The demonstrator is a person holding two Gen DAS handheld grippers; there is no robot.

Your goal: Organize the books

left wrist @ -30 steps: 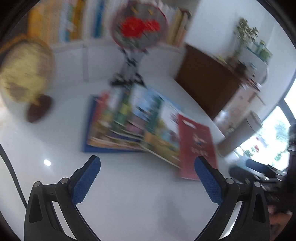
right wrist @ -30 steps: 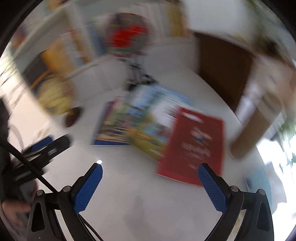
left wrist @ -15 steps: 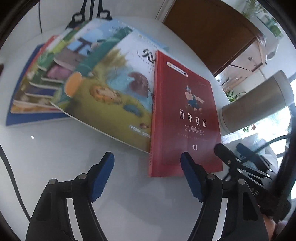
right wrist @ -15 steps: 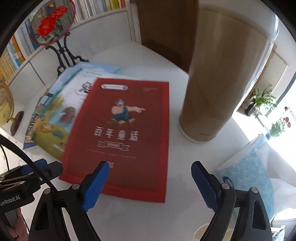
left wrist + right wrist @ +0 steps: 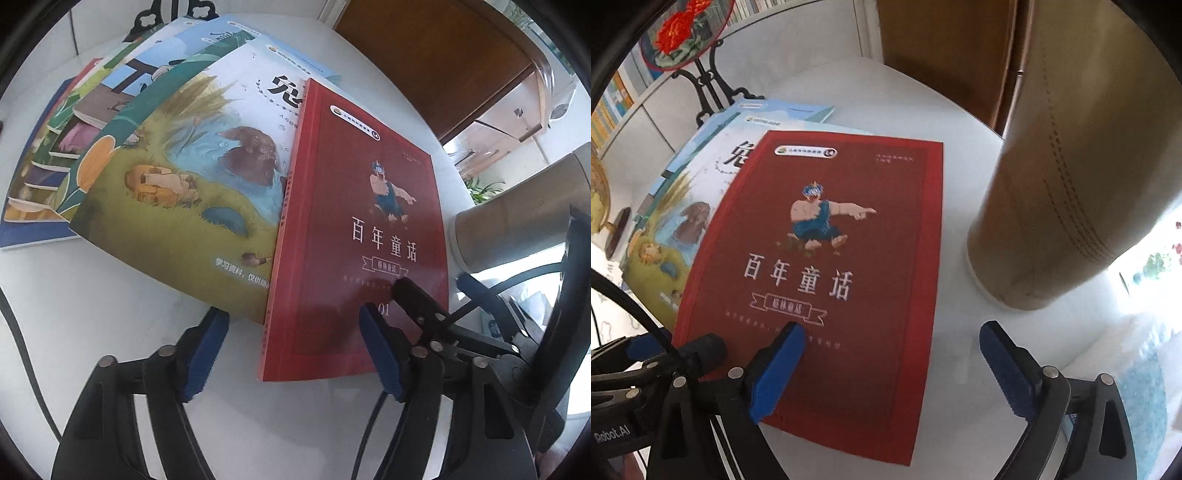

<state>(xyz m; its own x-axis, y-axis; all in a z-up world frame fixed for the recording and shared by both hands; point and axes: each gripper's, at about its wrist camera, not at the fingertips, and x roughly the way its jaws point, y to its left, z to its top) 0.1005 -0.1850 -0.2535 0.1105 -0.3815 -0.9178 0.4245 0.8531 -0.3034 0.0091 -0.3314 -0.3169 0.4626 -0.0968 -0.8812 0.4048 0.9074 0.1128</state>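
**Blue-Padded Claws Straddle a Red Storybook**

Blue pads of the left claw (image 5: pixel 291 350) stand partly apart and have just been closing; the near left corner of the red book (image 5: pixel 354 236) lies between them, yet neither pad presses on it. One pad sits off the book's spine side, over the white tabletop (image 5: pixel 110 302), just below the lower edge of the picture book (image 5: pixel 184 177); the other hovers above the red cover near its bottom edge.

The right claw (image 5: pixel 890 369) is spread wide, its jaws having just been opening. Its left pad hangs over the lower part of the red cover, and its right pad is over bare tabletop beyond the book's right edge. Whether either pad touches the cover cannot be told.

The red book lies flat on the tabletop, face up, its left part overlapping the picture book. That picture book tops a fanned stack of other books (image 5: pixel 74 122) spreading away to the left.

To the right of the red book, near but apart from it, stands a tan cylinder (image 5: pixel 1071 184). Behind the stack is a black stand carrying a round embroidered fan (image 5: pixel 683 33) with red flowers. A brown wooden cabinet (image 5: pixel 436 55) stands beyond the tabletop.
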